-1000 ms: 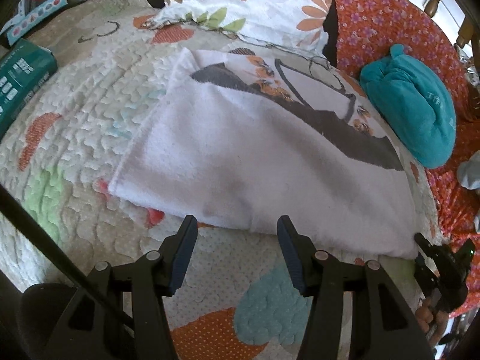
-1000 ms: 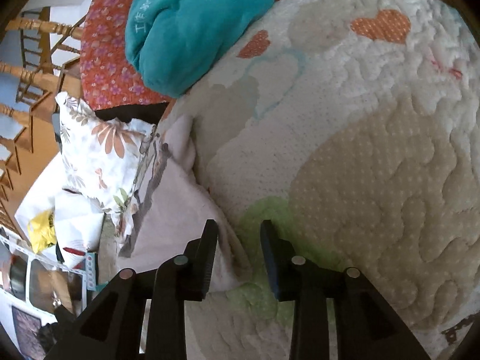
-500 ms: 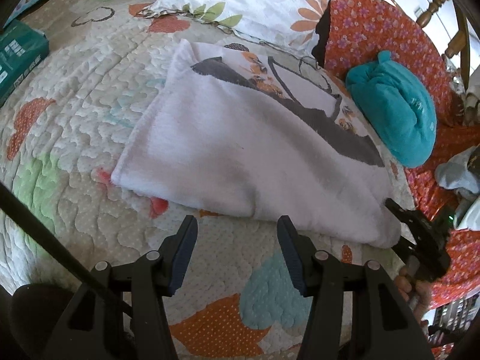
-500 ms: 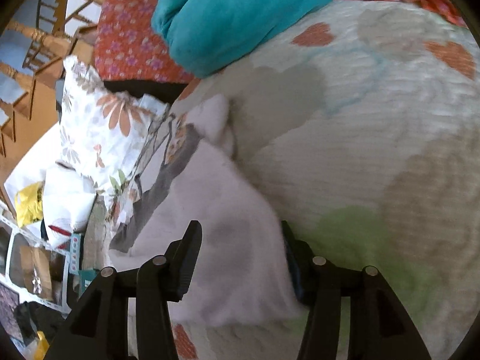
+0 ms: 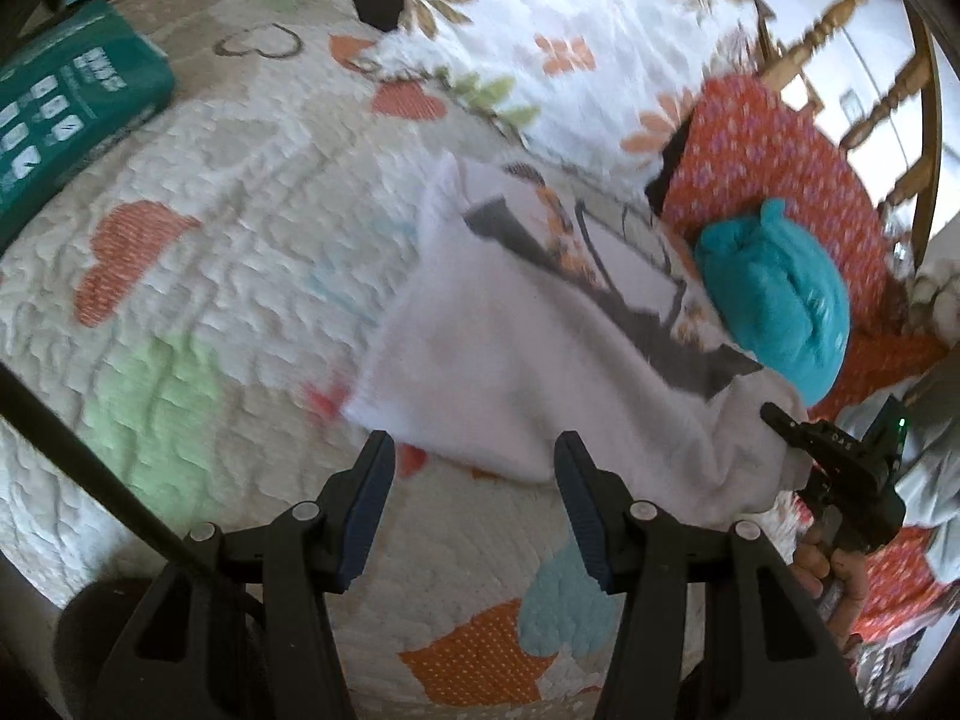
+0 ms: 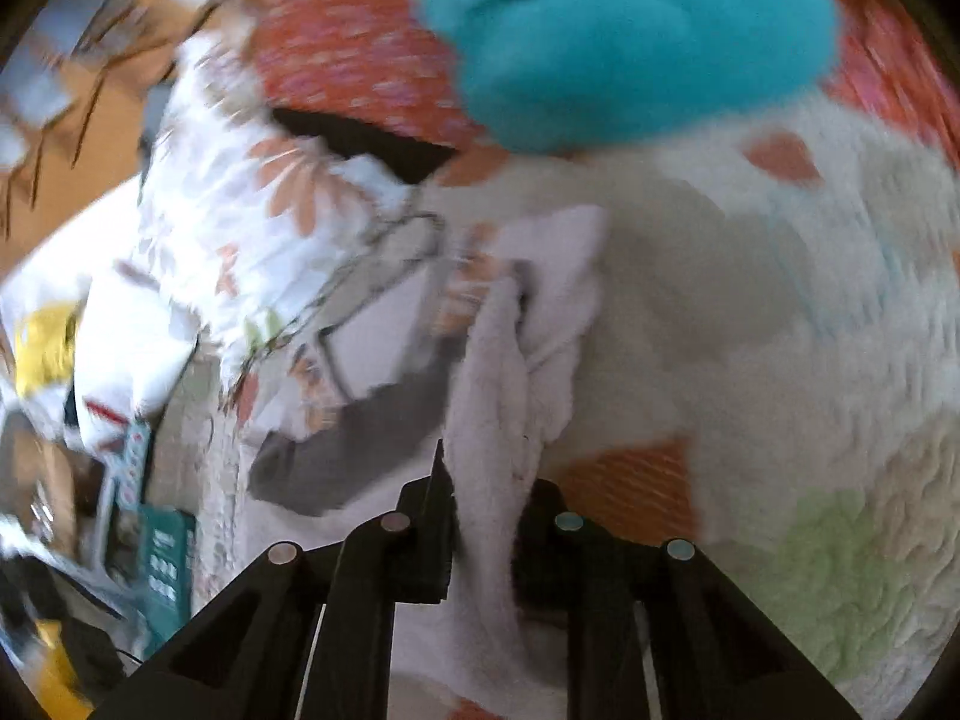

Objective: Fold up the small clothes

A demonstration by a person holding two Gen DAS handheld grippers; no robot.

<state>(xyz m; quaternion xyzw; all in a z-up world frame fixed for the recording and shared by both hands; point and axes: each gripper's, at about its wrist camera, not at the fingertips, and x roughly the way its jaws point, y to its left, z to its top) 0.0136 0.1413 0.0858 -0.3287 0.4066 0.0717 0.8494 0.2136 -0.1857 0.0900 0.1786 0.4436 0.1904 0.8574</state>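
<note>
While pinched, white garment [image 6: 486, 396] stretches away lengthwise.

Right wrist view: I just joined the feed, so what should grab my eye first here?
The white printed garment bunched between the jaws of the right tool, which have just been closing on it, lifting that corner off the heart-patterned quilt. Just beyond it a bright teal bundle lies on the orange floral fabric. In the left wrist view, the left tool hangs open, empty, over the garment's near edge.
</note>
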